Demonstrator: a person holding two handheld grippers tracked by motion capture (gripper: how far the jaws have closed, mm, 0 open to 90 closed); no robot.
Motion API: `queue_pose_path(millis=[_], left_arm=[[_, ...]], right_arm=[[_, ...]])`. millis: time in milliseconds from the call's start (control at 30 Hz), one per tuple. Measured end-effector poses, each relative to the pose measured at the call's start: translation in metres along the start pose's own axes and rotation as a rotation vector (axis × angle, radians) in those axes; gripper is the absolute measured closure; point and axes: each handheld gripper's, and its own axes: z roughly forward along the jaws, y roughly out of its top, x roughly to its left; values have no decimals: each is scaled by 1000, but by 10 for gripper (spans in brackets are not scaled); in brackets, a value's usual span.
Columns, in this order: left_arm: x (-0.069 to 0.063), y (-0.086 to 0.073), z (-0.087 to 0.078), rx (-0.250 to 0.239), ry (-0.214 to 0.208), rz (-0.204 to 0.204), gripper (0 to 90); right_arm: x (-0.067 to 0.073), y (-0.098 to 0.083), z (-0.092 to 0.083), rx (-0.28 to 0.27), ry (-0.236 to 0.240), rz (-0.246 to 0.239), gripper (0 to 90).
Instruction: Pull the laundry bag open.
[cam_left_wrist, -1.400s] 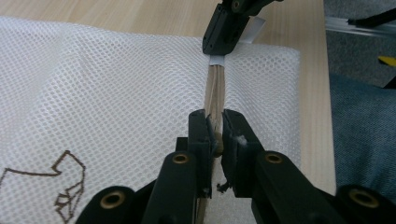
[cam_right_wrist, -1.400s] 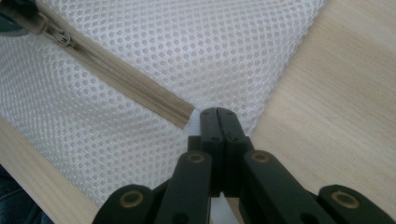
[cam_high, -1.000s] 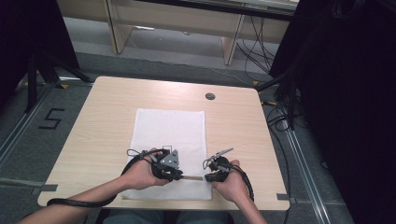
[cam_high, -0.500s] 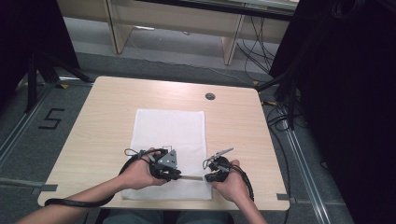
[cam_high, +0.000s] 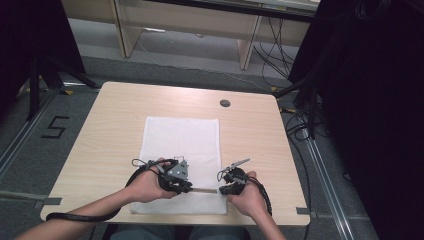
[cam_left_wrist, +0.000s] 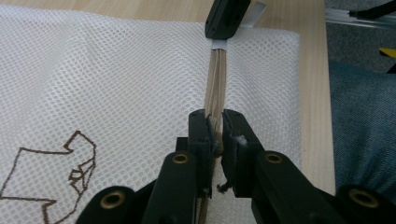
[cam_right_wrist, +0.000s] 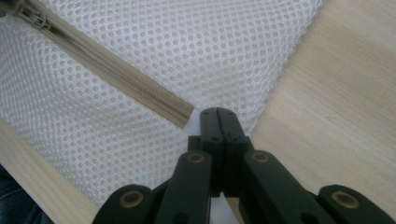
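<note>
I am holding a white mesh bag (cam_high: 182, 160) that is lying flat on the table (cam_high: 100, 130), near the edge closest to me. Its tan zipper (cam_left_wrist: 215, 81) is running along the bag's near end, between my two hands.

My left gripper (cam_left_wrist: 215, 123) is pinching the zipper's slider, or the pull on it; the part between the jaws is too hidden to say which. My right gripper (cam_right_wrist: 217, 116) is pressed fully together at the zipper's end, just beside the bag's corner. I judge it is clamping the mesh or a tab there, but the fabric under the tips is hidden in the right gripper view.

Risks I am noting:

- The mesh is loose and light. If my right grip is only resting on the fabric, not biting it, the whole bag is likely to slide with the left hand and the zipper is not going to run.
- My left jaws are holding a small, smooth part. A pull off the zipper's line is likely to make it slip out or jam the teeth.
- White fibres are clinging to one left pad (cam_left_wrist: 236, 140), so mesh could be snagging there and could tear under tension.
- Lifting while pulling could bunch the mesh into the slider.
</note>
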Motion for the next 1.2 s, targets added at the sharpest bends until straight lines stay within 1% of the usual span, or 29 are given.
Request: queue_pose_path(millis=[67, 100, 133, 167, 267, 333, 367, 433, 467, 500, 533, 567, 633, 667, 700, 733, 800, 833, 867, 900, 933, 967, 1000, 1033, 1067, 1100, 1133, 1167, 1200], left_arm=[[0, 0, 0, -6, -1, 3, 820], [-1, -1, 0, -8, -2, -15, 821], [1, -1, -1, 4, 5, 16, 820], [-1, -1, -1, -7, -1, -16, 820], [0, 0, -2, -1, 2, -7, 821], [1, 0, -3, -6, 1, -13, 820], [1, 0, -3, -2, 6, -3, 820], [1, 0, -3, -4, 5, -4, 820], [1, 0, -3, -4, 5, 4, 820], [1, 0, -3, -3, 3, 4, 820], [0, 0, -3, -9, 0, -12, 821], [0, 0, -3, -10, 1, -11, 820], [0, 0, -3, -12, -1, -11, 820], [0, -1, -3, -13, -1, -12, 820], [0, -1, -3, -13, -1, -13, 820], [1, -1, -3, -11, -2, 4, 820], [0, -2, -3, -15, -2, -1, 820], [1, -2, -3, -18, -13, -4, 820], [1, -2, -3, -18, -13, -4, 820], [0, -3, -4, -11, -5, -10, 820], [0, -3, -4, -11, -5, -10, 820], [-1, -3, -4, -22, -10, -33, 820], [0, -4, -5, -14, 3, -13, 820], [0, -4, -5, -20, -3, -27, 820], [0, -4, -6, -22, -1, -13, 820], [0, -5, -6, -25, -8, -31, 820], [1, -6, -7, -15, 0, -9, 820], [1, -7, -7, -25, -9, -25, 820], [1, -8, -7, -27, -13, -32, 820]], right_arm=[[0, 0, 0, -1, -1, -1, 900], [0, 0, 0, -1, -2, -2, 900], [0, 0, 0, -1, -1, -3, 900], [-1, 0, 1, -14, 7, -24, 900], [-1, 0, 1, -13, 6, -25, 900], [-1, 0, 1, -14, 3, -28, 900], [0, 0, 1, -6, -3, -22, 900], [0, 0, 1, -6, -3, -23, 900], [0, 0, 1, -4, -3, -21, 900], [0, 0, 1, -3, -2, -21, 900], [0, 0, 1, -5, -3, -23, 900], [1, 0, 0, 2, -12, -11, 900], [2, 0, 0, 5, -13, -13, 900], [0, 1, 1, -6, -9, -42, 900], [0, 1, 1, -6, -9, -42, 900], [2, 0, 0, 3, -12, -16, 900], [2, 0, 0, 3, -13, -15, 900], [1, 1, 1, -2, -9, -31, 900], [1, 1, 1, -2, -9, -31, 900], [-1, 1, 1, -12, -4, -54, 900], [-1, 1, 1, -12, -4, -54, 900], [1, 0, 1, -8, -5, -34, 900], [0, 1, 1, -9, -5, -43, 900], [1, 1, 1, -7, -6, -40, 900], [1, 1, 0, -1, -8, -35, 900], [2, 1, 1, 1, -9, -32, 900], [2, 1, 0, 3, -10, -30, 900], [2, 1, 0, 1, -10, -33, 900], [2, 1, 0, 1, -11, -32, 900]])
